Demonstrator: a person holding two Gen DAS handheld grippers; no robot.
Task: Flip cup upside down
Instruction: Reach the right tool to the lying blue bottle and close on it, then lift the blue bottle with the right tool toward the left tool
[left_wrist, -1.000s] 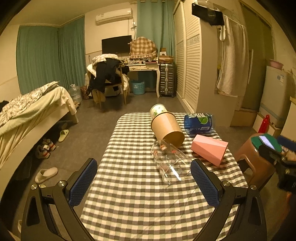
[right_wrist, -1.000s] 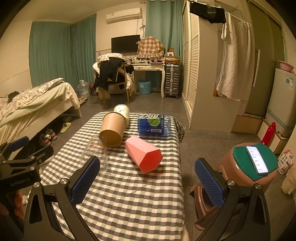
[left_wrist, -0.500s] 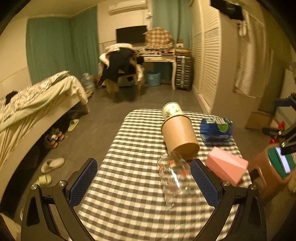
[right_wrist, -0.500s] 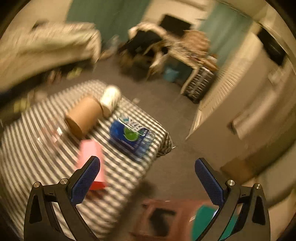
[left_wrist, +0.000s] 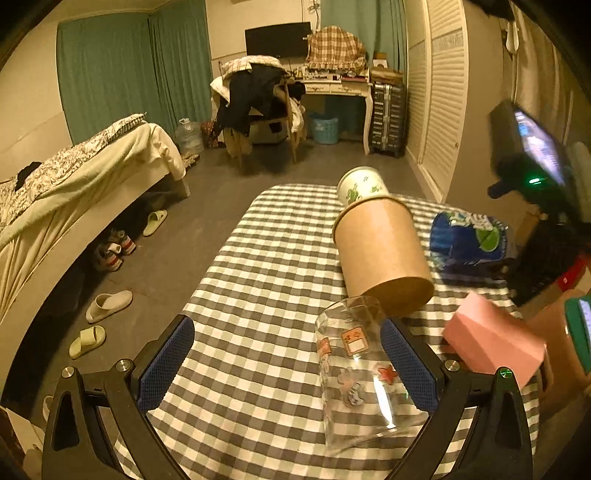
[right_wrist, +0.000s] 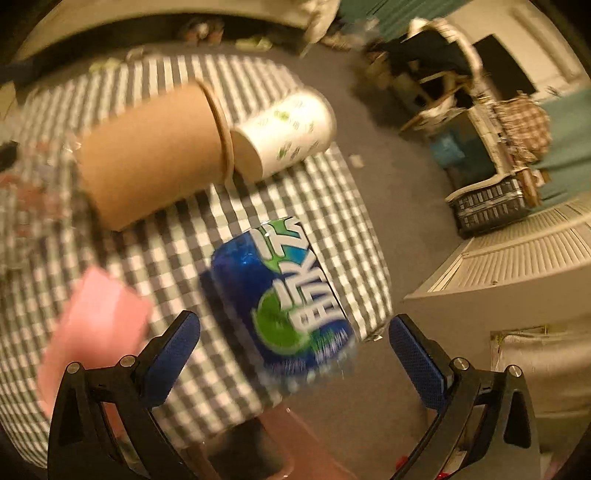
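Observation:
A clear glass cup (left_wrist: 354, 373) with stickers lies on its side on the checked table (left_wrist: 258, 277), mouth toward me. My left gripper (left_wrist: 286, 363) is open just above the cloth, and the glass sits inside its span, close to the right finger (left_wrist: 410, 365). Behind the glass a brown paper cup (left_wrist: 380, 254) and a white patterned cup (left_wrist: 362, 184) also lie on their sides. My right gripper (right_wrist: 295, 354) is open and empty above the table's right edge (right_wrist: 369, 258), over a blue pack (right_wrist: 280, 299). Its view is blurred; the glass (right_wrist: 22, 206) is a smear at far left.
A pink angular cup (left_wrist: 491, 347) lies right of the glass, with the blue pack (left_wrist: 469, 240) beyond it. The right-hand tool with its lit screen (left_wrist: 528, 155) hangs at the right. A stool (right_wrist: 266, 443) stands beside the table. Bed (left_wrist: 74, 184) and slippers (left_wrist: 107, 306) are left.
My left gripper has come forward and lower, bringing the glass between its fingers. The right gripper has swung up, tilted and moved over the blue pack.

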